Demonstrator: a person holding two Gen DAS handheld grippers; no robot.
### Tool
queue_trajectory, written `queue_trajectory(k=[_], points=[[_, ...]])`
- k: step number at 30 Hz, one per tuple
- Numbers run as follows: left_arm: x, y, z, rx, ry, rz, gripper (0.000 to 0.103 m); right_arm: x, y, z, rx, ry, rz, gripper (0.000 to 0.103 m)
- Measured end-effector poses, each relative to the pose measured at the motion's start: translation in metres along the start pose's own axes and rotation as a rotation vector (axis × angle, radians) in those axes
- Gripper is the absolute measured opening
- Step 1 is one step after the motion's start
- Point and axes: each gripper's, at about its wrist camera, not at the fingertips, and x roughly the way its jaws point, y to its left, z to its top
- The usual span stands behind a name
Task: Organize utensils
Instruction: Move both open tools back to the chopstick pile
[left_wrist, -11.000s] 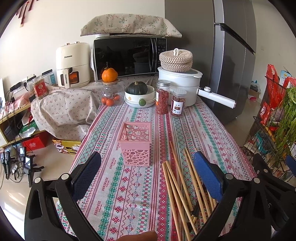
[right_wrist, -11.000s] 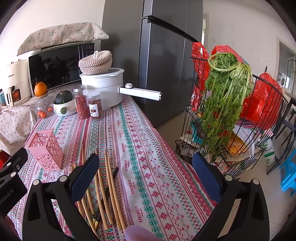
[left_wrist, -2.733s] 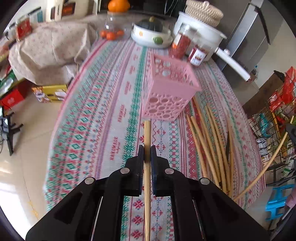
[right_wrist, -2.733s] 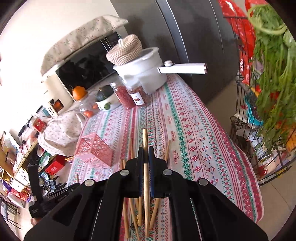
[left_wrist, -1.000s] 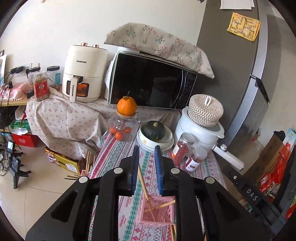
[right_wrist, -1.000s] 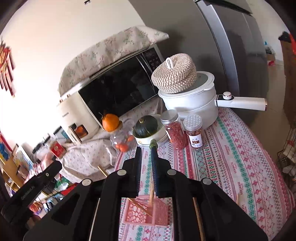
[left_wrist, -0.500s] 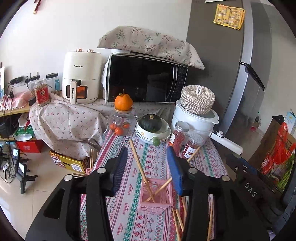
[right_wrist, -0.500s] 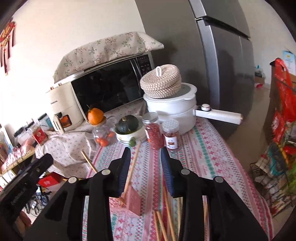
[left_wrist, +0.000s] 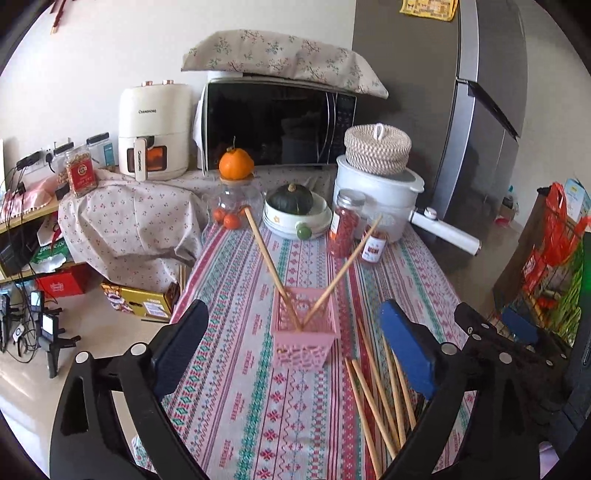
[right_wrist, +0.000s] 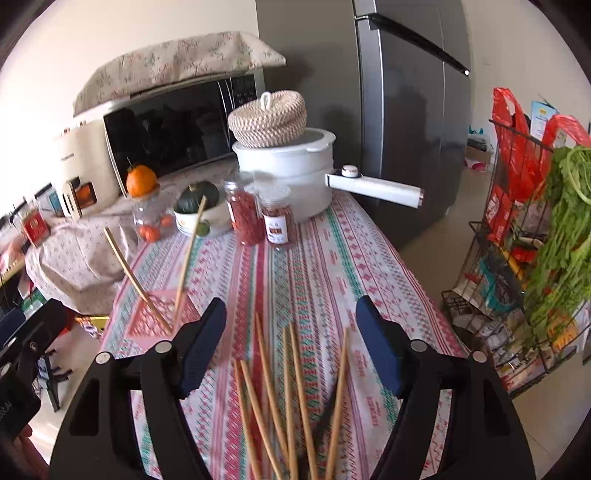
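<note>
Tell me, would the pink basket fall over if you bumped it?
Probably, quite easily. The pink basket looks like thin, holey plastic, so likely light. Two long chopsticks lean far out above its rim, which may make it top-heavy.

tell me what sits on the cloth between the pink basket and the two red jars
Nothing: in the left wrist view the tablecloth between the pink basket and the red jars is bare; only the two leaning chopsticks cross above it.

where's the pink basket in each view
Left wrist: the pink basket sits at centre, between the open fingers, with two chopsticks leaning out of it.
Right wrist: the pink basket is at lower left, just left of the left finger.
Shared landmark: the white pot with the woven lid, at the table's far end.
</note>
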Motion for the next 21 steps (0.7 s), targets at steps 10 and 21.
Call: queue_trajectory(k=[10, 21], points=[[0.027, -0.016, -0.022, 0.015, 0.153, -0.048, 0.096, 0.004, -0.038, -0.027, -0.013, 0.085, -0.072, 0.095], [0.106, -0.029, -0.067, -0.079, 0.594, -0.063, 0.096, 0.013, -0.09, -0.054, 0.047, 0.329, 0.072, 0.096]])
